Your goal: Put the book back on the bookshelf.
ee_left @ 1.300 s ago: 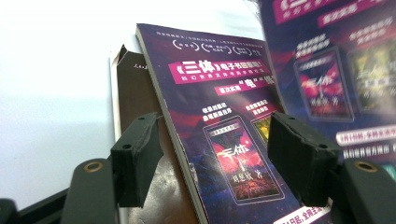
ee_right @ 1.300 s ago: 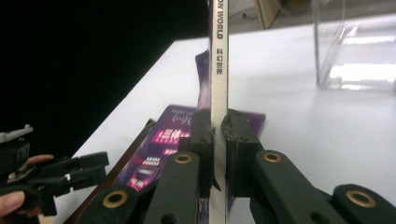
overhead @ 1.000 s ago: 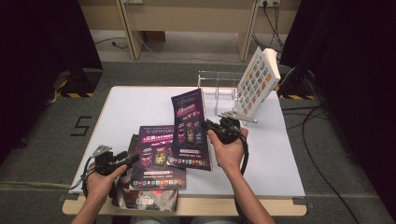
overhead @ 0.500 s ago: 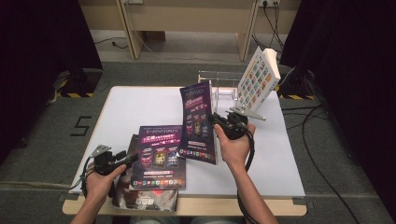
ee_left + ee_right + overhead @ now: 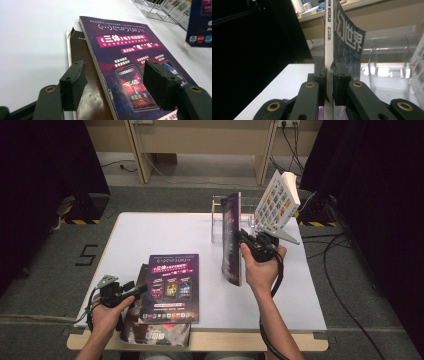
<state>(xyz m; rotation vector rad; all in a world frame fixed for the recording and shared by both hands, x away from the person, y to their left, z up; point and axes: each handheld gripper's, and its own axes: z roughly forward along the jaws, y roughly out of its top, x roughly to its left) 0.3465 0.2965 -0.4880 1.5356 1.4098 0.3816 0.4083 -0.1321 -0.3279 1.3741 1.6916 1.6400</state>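
White tabletop on a wooden frame stands over grey carpet, with dark curtains at both sides and wooden furniture legs beyond the far edge; a clear wire rack sits at the far side of the table, and a light-covered book with small coloured pictures leans tilted in it.

Right gripper: clenched on the spine edge of a purple magazine; in the right gripper view both black jaws press flat against the magazine, one on each face, with the white spine rising straight up from between them; in the high view the magazine stands upright on edge, clear of the table, directly ahead of the right hand and just short of the rack; its lower corner hangs over the tabletop.

Left gripper: released, jaws standing apart with nothing pressed between them; it is held low at the near left corner of the table in the left hand; directly ahead of and below its jaws lies a second purple magazine, flat and face up; this one rests on a dark brown booklet, whose torn corner shows just beside the left jaw; contact between the jaws and the stack cannot be told.
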